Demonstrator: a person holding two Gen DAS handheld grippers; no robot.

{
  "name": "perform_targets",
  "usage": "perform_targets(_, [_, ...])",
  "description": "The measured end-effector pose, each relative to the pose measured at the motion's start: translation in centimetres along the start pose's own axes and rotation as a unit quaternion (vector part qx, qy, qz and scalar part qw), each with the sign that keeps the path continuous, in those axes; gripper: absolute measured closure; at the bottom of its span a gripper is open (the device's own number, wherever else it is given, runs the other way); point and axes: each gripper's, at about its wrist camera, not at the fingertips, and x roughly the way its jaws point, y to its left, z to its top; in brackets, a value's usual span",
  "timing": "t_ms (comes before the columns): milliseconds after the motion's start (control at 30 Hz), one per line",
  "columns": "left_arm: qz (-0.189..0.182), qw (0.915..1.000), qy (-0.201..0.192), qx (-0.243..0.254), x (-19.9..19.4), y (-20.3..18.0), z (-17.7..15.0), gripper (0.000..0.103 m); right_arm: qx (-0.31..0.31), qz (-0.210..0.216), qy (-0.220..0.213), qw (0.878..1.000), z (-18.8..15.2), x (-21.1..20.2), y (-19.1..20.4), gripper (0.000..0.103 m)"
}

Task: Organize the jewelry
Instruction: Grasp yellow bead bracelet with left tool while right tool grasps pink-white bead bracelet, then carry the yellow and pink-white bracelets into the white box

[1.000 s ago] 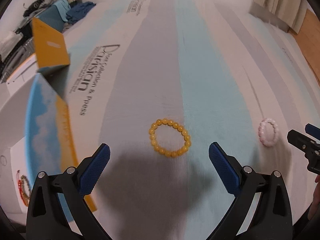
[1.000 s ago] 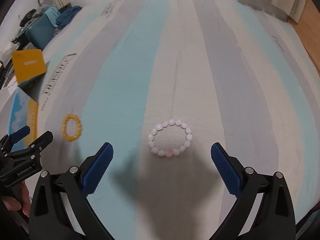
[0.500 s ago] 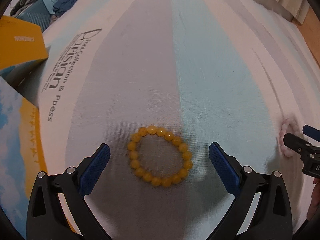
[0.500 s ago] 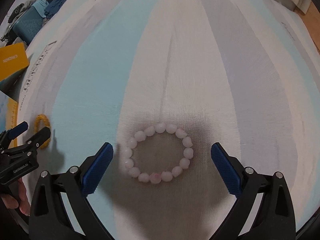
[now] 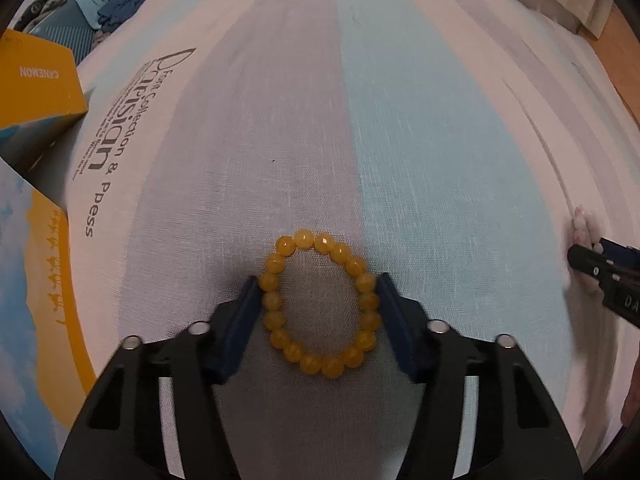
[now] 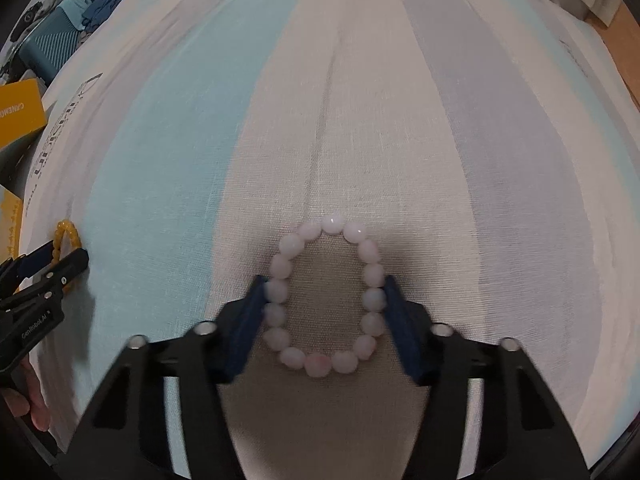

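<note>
Paired grasp on two bead bracelets lying on a striped bedsheet (image 5: 420, 128).

The left gripper (image 5: 318, 294) has its blue pads against both sides of the yellow bracelet (image 5: 320, 308), pinching the loop into an oval; the right gripper (image 6: 325, 296) is narrowed the same way on the pink bracelet (image 6: 326, 300), which lies well apart from the yellow one. Both loops rest flat on the cloth. Motion blur at the pads leaves it uncertain whether either grip is firm. Probable failures: the round beads roll out from between the pads on lifting, or the elastic loop buckles and springs free; a pad could also catch the loose sheet. The yellow box (image 5: 38, 80) sits at far left.
</note>
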Motion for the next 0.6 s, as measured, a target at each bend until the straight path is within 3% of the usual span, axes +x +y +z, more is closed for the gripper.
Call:
perform_targets(100, [-0.002,1.0000,0.002,0.009,-0.2,-0.3,0.0,0.072,0.002,0.007,0.000,1.000,0.0,-0.2,0.2,0.075])
perform_targets(133, [-0.003,0.9999,0.004,0.015,-0.3,-0.5,0.0,0.083,0.001,0.004,-0.001,1.000,-0.1,-0.3,0.2,0.085])
perform_targets(200, [-0.004,0.9998,0.005,0.019,-0.5,-0.6,0.0,0.094,-0.003,0.000,-0.004,1.000,-0.3,-0.6,0.3,0.085])
perform_targets(400, [-0.016,0.9998,0.002,0.010,-1.5,-0.4,-0.4,0.094,0.002,0.003,-0.020,1.000,-0.5,-1.9,0.0,0.088])
perform_targets(433, [-0.016,0.9998,0.002,0.011,-1.8,-0.5,-0.5,0.094,0.002,0.003,-0.020,1.000,-0.5,-2.1,0.0,0.094])
perform_targets(600, [-0.014,0.9998,-0.005,0.011,-3.0,-0.6,-0.7,0.094,0.002,0.007,-0.033,0.999,-1.2,-4.0,-0.6,0.094])
